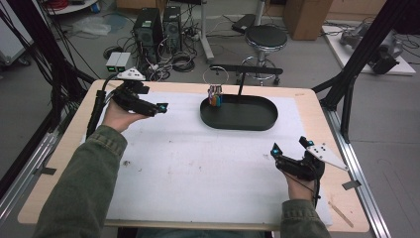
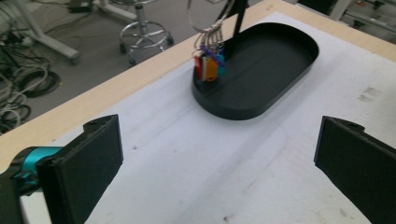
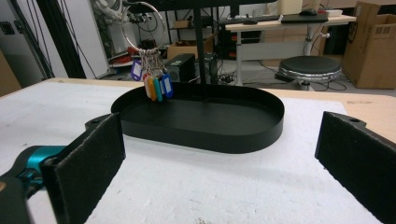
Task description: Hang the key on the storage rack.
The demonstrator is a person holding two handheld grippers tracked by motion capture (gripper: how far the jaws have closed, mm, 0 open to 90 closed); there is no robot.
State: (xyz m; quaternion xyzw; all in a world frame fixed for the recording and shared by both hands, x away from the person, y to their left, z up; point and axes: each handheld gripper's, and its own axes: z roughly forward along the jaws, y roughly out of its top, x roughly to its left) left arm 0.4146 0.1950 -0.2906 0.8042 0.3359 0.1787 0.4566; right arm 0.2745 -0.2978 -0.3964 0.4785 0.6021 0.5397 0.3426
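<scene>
Approach is the step in hand: both jaws stand wide and empty, the left gripper (image 1: 159, 107) at ten o'clock on the surface (image 1: 188, 168), the right gripper (image 1: 288, 148) at four. The key ring (image 1: 215, 87) hangs from the stand above the black tray (image 1: 238, 121) at twelve; next, I judge, the left gripper must close in on it.

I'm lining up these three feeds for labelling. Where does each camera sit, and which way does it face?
High view: above the person's side, looking forward and down at the table; sleeves, both hands, left gripper and right gripper show.
Left gripper view: rides the left gripper, facing the black tray and tag ring; its two fingers show.
Right gripper view: low near the table's surface, facing the tray's long side; its fingers show.
All share tray and tags.
</scene>
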